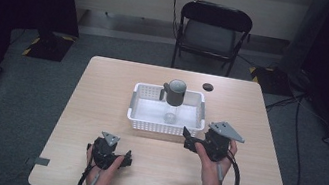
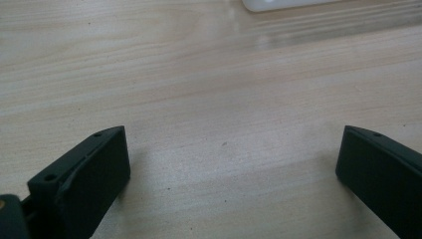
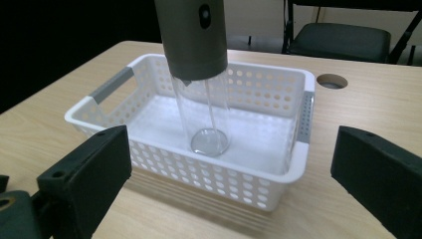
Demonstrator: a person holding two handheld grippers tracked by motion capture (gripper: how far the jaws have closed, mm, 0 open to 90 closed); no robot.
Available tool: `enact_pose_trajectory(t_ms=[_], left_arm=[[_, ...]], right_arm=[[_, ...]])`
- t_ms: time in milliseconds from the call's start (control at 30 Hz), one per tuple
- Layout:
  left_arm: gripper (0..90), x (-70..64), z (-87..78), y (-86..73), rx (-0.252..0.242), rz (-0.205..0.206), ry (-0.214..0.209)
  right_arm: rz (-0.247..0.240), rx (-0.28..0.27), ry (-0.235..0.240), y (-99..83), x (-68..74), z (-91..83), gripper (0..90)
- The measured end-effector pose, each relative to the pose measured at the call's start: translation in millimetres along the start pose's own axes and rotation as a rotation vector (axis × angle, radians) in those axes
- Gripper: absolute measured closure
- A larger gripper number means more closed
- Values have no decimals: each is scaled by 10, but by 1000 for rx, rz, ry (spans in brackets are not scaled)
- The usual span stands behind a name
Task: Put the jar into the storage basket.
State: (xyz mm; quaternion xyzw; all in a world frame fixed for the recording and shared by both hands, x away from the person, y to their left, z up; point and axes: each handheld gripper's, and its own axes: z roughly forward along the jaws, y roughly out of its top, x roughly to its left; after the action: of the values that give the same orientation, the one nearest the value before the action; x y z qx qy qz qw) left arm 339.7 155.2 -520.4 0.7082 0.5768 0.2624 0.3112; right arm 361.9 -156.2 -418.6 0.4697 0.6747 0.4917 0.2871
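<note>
Both tools wide apart and empty. The white basket [image 1: 166, 121] sits mid-worktop [image 1: 101, 92], and standing upright inside it is a clear bottle with a grey pump top [image 3: 199, 74]. The right tool [image 1: 191, 140] hovers just in front of the basket, jaws aimed at it; the left tool [image 1: 127, 159] rests farther in front, low on the wood. Nothing grasped yet, so any handling seems still ahead

A black folding chair [image 1: 214, 32] stands beyond the table [image 1: 101, 92]; perhaps unoccupied.
</note>
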Motion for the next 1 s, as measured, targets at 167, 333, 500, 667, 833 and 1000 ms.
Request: enact_pose_trajectory(t_ms=[167, 333, 500, 667, 833, 1000], left_arm=[[0, 0, 0, 0, 0, 0, 0], [0, 0, 0, 0, 0, 0, 0], [0, 0, 0, 0, 0, 0, 0], [0, 0, 0, 0, 0, 0, 0], [0, 0, 0, 0, 0, 0, 0], [0, 0, 0, 0, 0, 0, 0]], right_arm=[[-4, 6, -14, -98, 11, -53, 20], [-12, 20, -21, -178, 15, -83, 20], [-14, 32, -36, -270, 18, -99, 23], [11, 53, -36, -389, -2, -80, 24], [33, 73, -39, -498, -28, -60, 26], [44, 93, -43, -596, -41, -62, 27]])
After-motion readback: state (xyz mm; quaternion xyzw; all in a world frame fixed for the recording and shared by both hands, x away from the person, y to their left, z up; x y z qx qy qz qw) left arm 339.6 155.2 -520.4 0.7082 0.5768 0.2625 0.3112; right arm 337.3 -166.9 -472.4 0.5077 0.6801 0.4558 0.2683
